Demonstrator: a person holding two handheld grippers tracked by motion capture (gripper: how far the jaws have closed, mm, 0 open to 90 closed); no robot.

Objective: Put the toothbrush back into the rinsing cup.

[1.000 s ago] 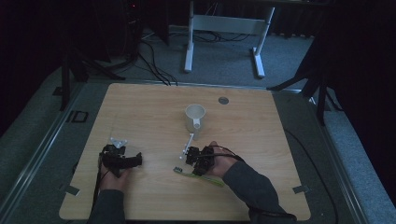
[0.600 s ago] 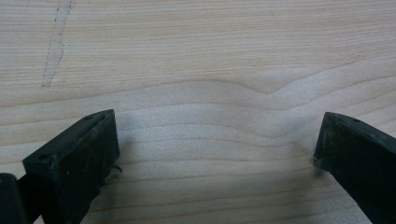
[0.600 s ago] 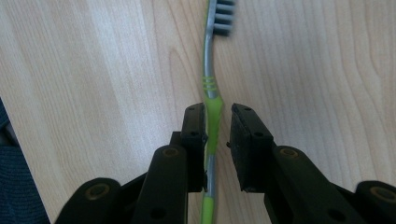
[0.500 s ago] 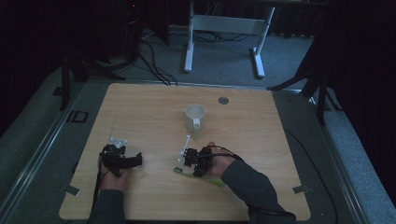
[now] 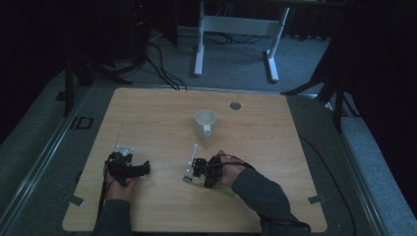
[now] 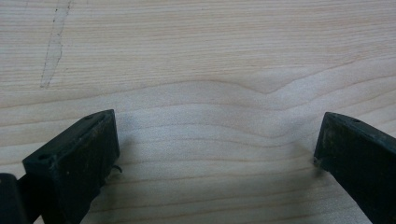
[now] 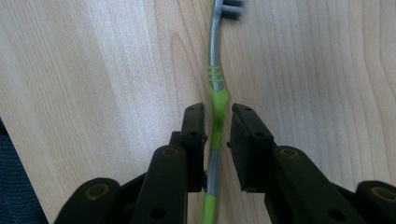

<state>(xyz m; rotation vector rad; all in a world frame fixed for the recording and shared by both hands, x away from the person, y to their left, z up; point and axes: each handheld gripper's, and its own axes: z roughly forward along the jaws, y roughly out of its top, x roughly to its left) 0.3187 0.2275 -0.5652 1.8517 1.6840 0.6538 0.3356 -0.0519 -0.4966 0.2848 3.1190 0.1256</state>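
A green and grey toothbrush (image 7: 216,84) runs away from me between the jaws of my right gripper (image 7: 217,122), which is shut on its green handle; the bristle head is blurred at the top of the right gripper view. From above, the right gripper (image 5: 196,169) sits at the table's front middle, with the toothbrush (image 5: 219,190) passing under the hand. A white mug (image 5: 205,124) stands upright just beyond it. My left gripper (image 5: 140,169) rests at the front left; in its own view, the left gripper (image 6: 217,140) has its jaws wide open over bare wood.
The wooden table (image 5: 147,118) has a small grey disc (image 5: 235,105) near its far edge. A thin white stick (image 5: 193,153) lies between the mug and the right gripper. White desk legs (image 5: 199,44) and cables lie on the floor beyond.
The right hand has shifted only slightly, still with the toothbrush. The left hand has stayed put.
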